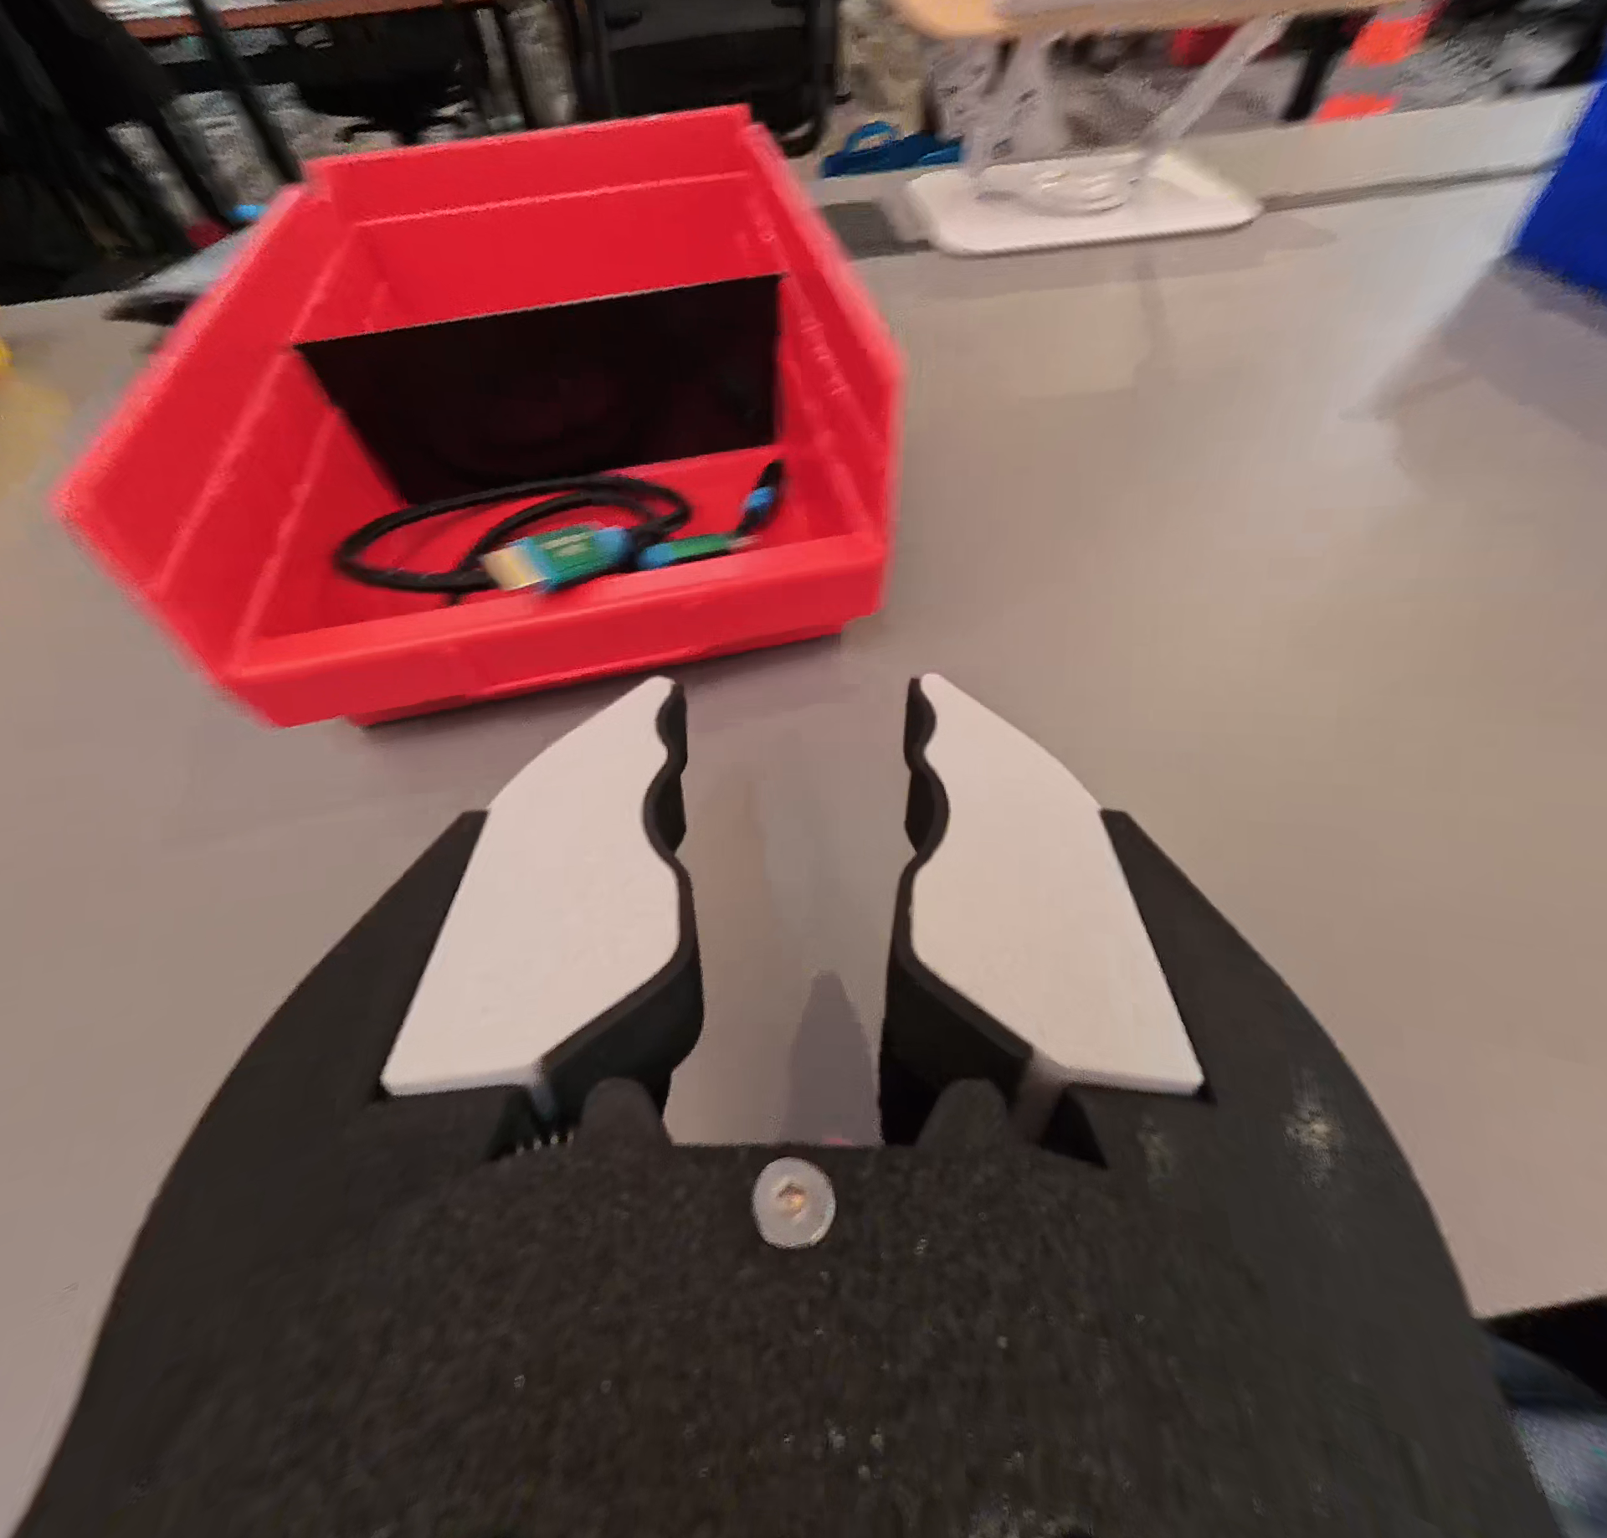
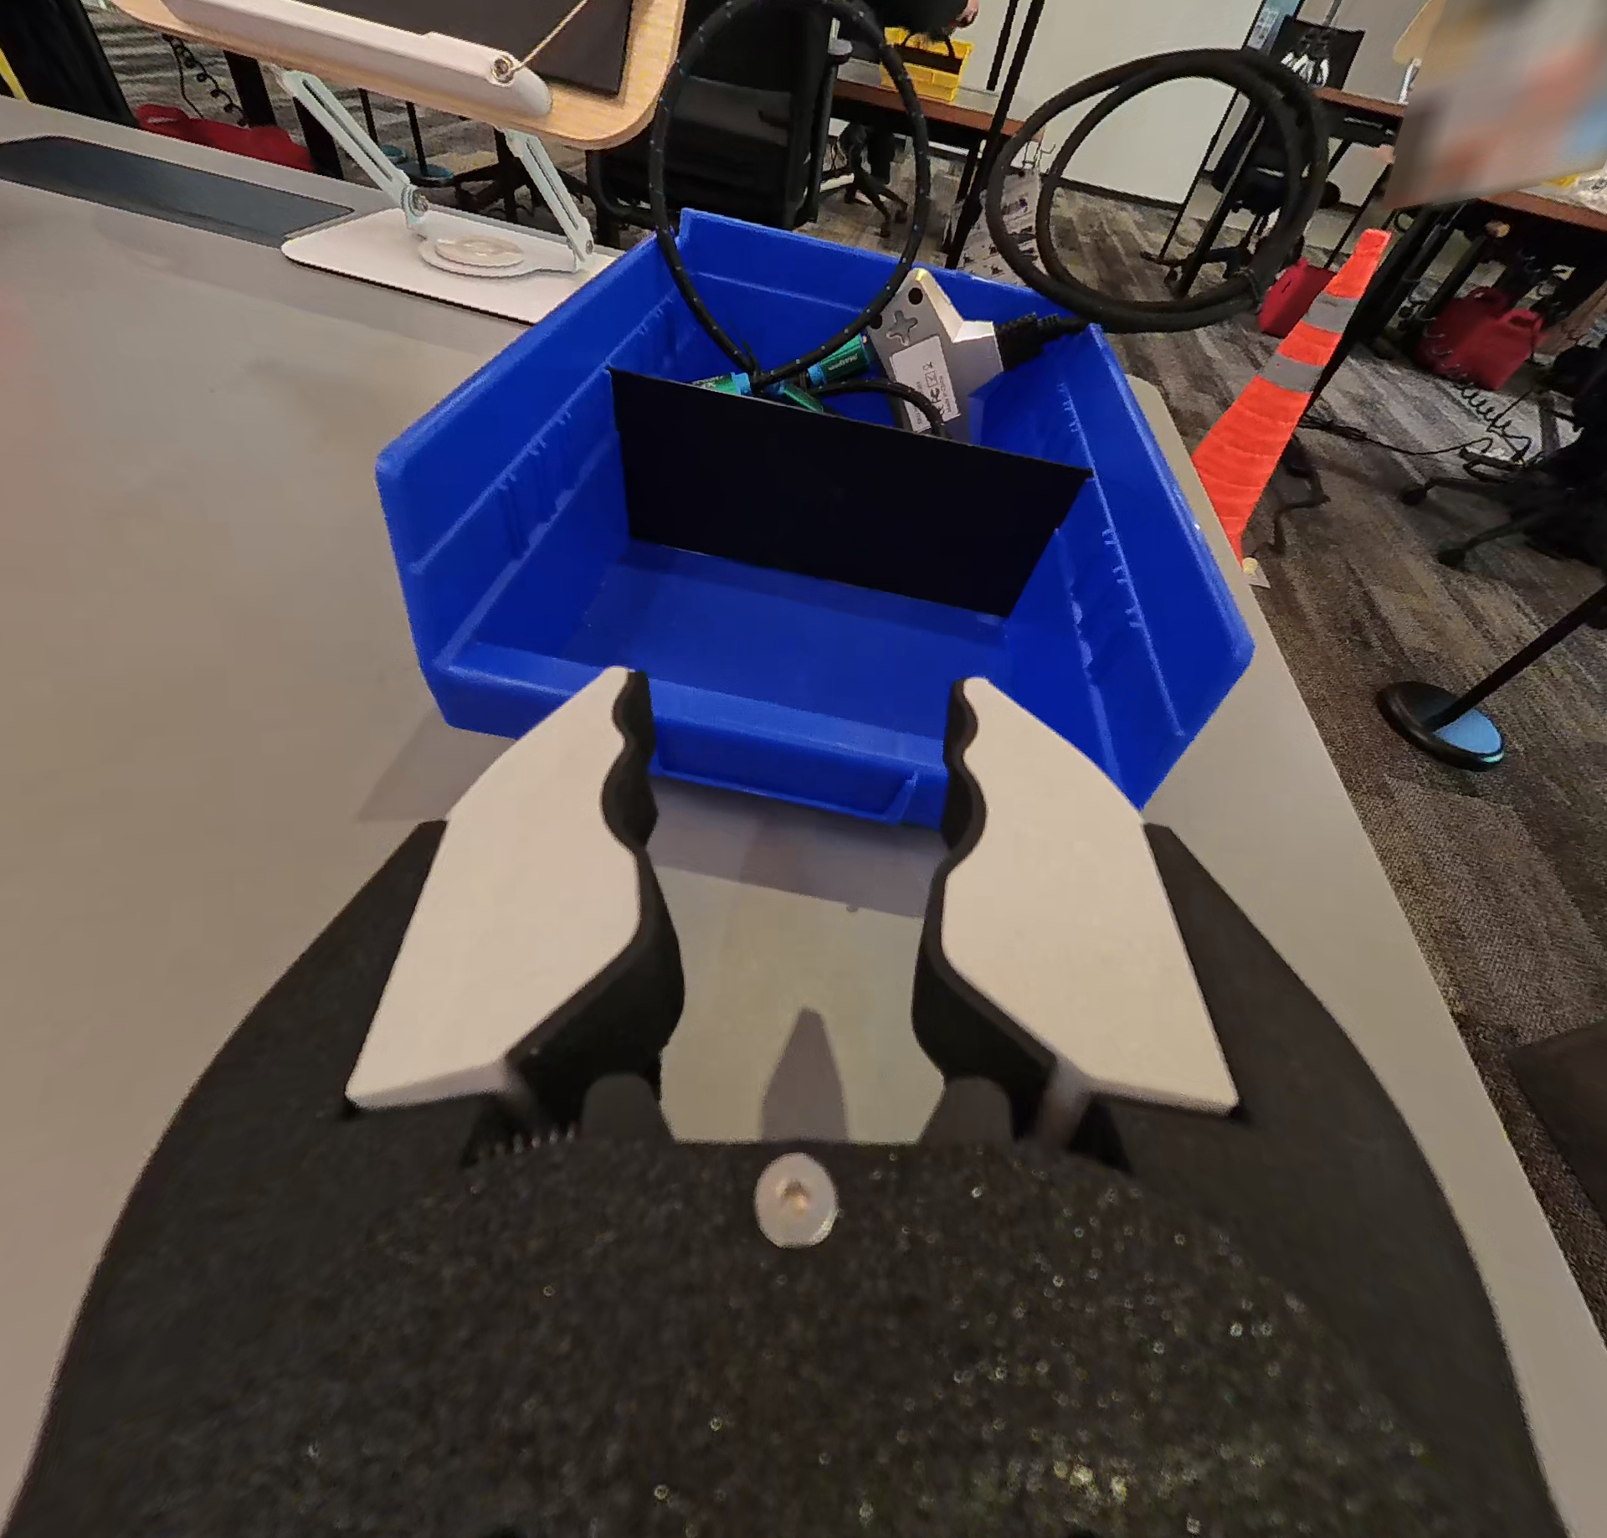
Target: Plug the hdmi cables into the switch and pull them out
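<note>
- While I hold both over the grey bench (image 1: pixel 1217 626), the left gripper (image 1: pixel 793 696) and right gripper (image 2: pixel 796 692) stand wide and empty.
- An hdmi cable (image 1: pixel 522 531) lies in the red bin (image 1: pixel 556 626).
- The switch (image 2: pixel 926 344) with more cables (image 2: pixel 783 148) sits in the blue bin's (image 2: pixel 522 505) rear compartment.

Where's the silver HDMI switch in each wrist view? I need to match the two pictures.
Left wrist view: not in it; only the red bin with a coiled cable shows.
Right wrist view: the switch sits upper centre, in the far compartment of the blue bin, behind the black divider, with cables plugged in.
Shared landmark: the white stand base on the grey table.
</note>
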The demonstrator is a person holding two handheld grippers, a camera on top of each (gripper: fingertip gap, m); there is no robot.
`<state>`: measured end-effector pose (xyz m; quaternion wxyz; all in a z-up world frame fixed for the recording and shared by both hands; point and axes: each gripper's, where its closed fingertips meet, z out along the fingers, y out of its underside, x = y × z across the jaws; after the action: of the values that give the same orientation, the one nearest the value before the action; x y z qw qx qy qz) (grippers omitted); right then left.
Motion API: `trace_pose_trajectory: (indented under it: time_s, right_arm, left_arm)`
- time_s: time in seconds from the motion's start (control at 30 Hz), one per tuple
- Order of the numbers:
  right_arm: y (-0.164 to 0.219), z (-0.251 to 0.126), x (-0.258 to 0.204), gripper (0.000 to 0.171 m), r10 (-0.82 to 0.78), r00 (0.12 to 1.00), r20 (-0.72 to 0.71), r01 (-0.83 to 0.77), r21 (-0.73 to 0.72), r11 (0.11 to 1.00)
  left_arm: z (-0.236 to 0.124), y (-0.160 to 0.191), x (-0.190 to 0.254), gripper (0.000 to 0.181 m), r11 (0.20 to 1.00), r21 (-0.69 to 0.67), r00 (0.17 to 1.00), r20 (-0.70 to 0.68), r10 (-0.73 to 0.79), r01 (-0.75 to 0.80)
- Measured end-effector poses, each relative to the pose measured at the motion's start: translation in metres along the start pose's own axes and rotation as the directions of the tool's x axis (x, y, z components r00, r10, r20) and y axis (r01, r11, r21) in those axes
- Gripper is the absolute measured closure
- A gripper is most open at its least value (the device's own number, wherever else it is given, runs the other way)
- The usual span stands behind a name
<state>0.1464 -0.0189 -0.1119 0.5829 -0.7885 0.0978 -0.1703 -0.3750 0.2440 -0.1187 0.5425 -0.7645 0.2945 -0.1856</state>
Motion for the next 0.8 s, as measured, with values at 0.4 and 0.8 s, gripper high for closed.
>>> trace_pose_trajectory:
  time_s: [0.4, 0.8]
  right_arm:
    - [0.012, -0.018, 0.025, 0.108, -0.01, 0.997, -0.076, 0.007, -0.036, 0.999]
    - [0.034, -0.04, 0.056, 0.113, 0.12, 0.982, -0.148, -0.128, -0.046, 0.991]
  left_arm:
    - [0.097, -0.034, 0.405, 0.095, 0.98, -0.047, 0.829, -0.543, 0.136, -0.191]
    - [0.182, -0.062, 0.447, 0.166, 0.986, -0.072, 0.956, -0.265, 0.126, -0.149]
